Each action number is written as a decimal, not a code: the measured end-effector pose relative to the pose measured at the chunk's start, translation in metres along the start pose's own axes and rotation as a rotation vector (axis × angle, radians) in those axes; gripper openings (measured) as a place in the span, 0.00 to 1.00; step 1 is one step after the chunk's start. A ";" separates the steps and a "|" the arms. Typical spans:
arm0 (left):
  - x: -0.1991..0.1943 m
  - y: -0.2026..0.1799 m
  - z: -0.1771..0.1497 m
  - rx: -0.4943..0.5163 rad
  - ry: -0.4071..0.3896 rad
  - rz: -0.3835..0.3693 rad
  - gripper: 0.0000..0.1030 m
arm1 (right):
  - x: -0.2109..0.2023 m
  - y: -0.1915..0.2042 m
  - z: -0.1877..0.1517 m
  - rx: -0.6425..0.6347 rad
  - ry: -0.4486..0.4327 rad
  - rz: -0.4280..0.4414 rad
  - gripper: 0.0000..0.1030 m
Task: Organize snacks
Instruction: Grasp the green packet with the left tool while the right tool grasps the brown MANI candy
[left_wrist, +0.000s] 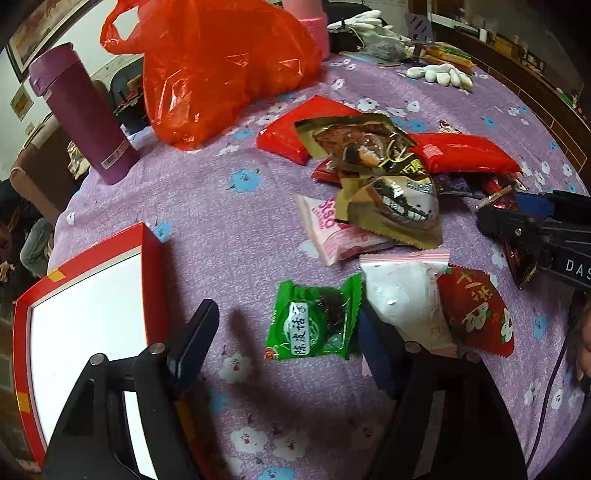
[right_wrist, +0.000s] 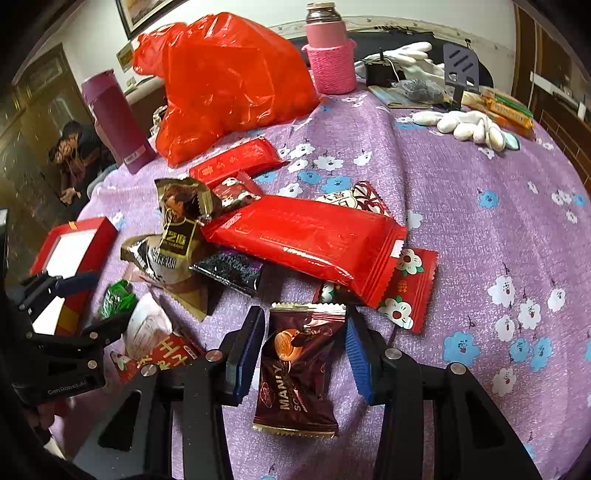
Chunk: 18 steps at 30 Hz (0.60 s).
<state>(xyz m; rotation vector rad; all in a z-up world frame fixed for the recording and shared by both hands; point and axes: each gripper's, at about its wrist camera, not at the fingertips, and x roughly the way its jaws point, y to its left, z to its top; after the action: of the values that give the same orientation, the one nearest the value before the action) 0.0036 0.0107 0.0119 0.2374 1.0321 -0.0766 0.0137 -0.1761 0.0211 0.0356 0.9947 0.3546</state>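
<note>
Nearest the right wrist camera, a dark brown candy packet (right_wrist: 297, 369) lies on the purple flowered tablecloth (right_wrist: 461, 229) directly between the two fingers of the right gripper (right_wrist: 303, 354). Its long axis runs along the line the gripper points, crimped ends near and far, so the jaws face its long sides. They stand partly spread, each pad just beside a side of the wrapper, and no clear pinch shows.

In the left wrist view, a green packet (left_wrist: 314, 321) lies between the fingers of the left gripper (left_wrist: 291, 325). It sits well toward the right-hand finger, which is at its edge and overlaps the white packet (left_wrist: 402, 299) beside it. The left-hand finger stands apart across bare cloth, so these jaws are spread and hold nothing.

Each hand is nearer its own packet, and the right looks the closer to a hold. The left would likely need to shift so the green packet centres.

Farther out lies the pile: a long red packet (right_wrist: 306, 240), gold packets (left_wrist: 391, 192) and a pink one (left_wrist: 328, 229). The red box (left_wrist: 92, 295), with its white inside, sits at the left gripper's left and is probably where the snacks go.
</note>
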 end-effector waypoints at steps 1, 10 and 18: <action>0.000 0.000 -0.001 -0.004 -0.006 -0.019 0.64 | 0.000 0.001 -0.001 -0.001 0.000 -0.002 0.43; -0.006 -0.008 -0.005 -0.032 -0.043 -0.081 0.33 | -0.003 -0.002 -0.003 0.003 0.014 0.052 0.33; -0.020 -0.007 -0.015 -0.074 -0.077 -0.132 0.31 | -0.012 -0.012 0.000 0.060 -0.009 0.189 0.33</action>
<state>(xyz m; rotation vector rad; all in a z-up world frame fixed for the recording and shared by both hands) -0.0203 0.0064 0.0204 0.0980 0.9714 -0.1655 0.0109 -0.1906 0.0282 0.1862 0.9957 0.4975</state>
